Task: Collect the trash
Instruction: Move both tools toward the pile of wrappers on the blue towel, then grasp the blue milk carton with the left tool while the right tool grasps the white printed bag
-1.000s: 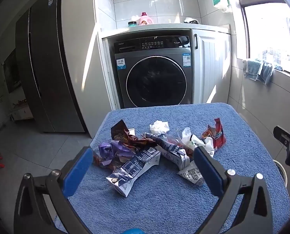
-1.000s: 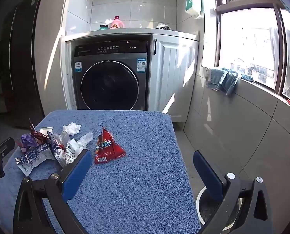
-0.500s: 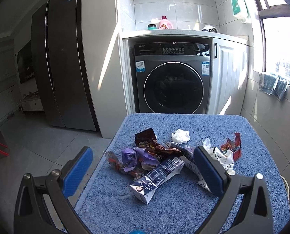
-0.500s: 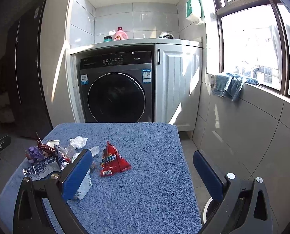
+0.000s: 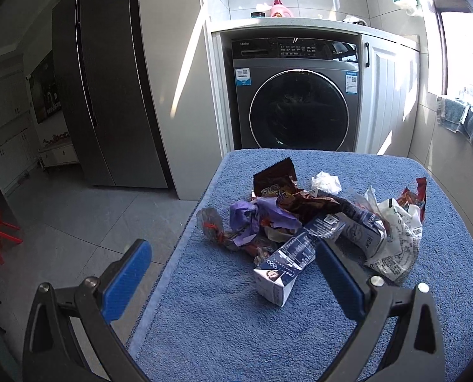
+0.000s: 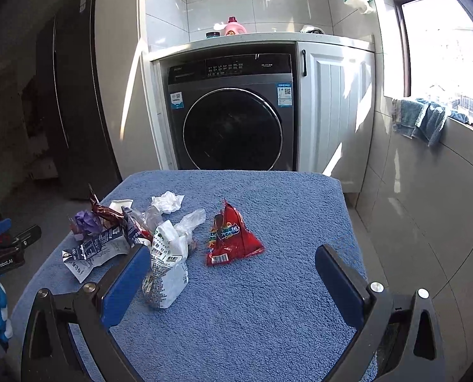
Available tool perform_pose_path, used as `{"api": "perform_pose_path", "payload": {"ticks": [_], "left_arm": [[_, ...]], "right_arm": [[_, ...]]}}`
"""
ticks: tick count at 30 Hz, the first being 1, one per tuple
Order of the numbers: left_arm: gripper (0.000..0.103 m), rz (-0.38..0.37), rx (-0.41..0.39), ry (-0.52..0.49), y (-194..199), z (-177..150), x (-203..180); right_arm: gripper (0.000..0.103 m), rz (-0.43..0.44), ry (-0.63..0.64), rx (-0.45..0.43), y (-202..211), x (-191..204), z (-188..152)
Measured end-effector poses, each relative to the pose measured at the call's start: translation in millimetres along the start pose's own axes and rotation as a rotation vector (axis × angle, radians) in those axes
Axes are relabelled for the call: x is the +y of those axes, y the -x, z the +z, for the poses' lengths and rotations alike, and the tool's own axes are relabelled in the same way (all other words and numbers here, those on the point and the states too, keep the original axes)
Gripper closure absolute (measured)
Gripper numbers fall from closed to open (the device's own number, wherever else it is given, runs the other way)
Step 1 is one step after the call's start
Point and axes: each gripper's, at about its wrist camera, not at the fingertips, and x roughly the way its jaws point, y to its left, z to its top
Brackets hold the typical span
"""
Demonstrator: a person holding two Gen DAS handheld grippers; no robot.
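Blue terry cloth (image 5: 223,328) is seen under the wide-open, empty left gripper (image 5: 233,273), with the trash pile (image 5: 300,222) just ahead and its milk carton (image 5: 287,264) nearest; neighbouring scraps could be dragged off the near edge by a careless grab. From the right gripper (image 6: 233,273), likewise spread and empty, a red snack bag (image 6: 230,238) is seen ahead and a white wrapper (image 6: 168,267) beside its left finger; no bin can be made out.

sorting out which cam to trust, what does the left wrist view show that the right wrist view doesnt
Only the left wrist view shows the red chair on the floor.

Only the right wrist view shows the red snack bag lying whole, apart from the pile, and the left gripper's body.

Both show the blue towel, the flattened milk carton, the white tissue, the washing machine, and open jaws holding nothing.
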Motion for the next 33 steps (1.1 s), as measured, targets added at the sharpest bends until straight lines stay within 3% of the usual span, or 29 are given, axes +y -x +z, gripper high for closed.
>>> {"api": "perform_pose_path", "payload": {"ticks": [7,14,16,22,29,33], "left_arm": [[0.0,-0.105,0.074,-0.052,-30,-3,-9],[0.003,-0.194,0.141,-0.107,-62,-4,-24],[0.02,-0.216,0.171,-0.109,-71,-5,-26],[0.051,-0.278,0.27,-0.092,-94,-16,-23],[0.069,-0.317,0.286,-0.108,-84,-23,-25],[0.069,-0.335,0.281,-0.105,-73,-25,-25]], "right_arm": [[0.0,0.116,0.04,0.13,-38,21,-12],[0.016,0.2,0.038,0.263,-83,35,-20],[0.022,0.215,0.026,0.292,-94,37,-20],[0.046,0.248,-0.007,0.342,-121,43,-20],[0.092,0.246,-0.055,0.346,-119,36,-24],[0.095,0.239,-0.052,0.335,-104,29,-26]]}}
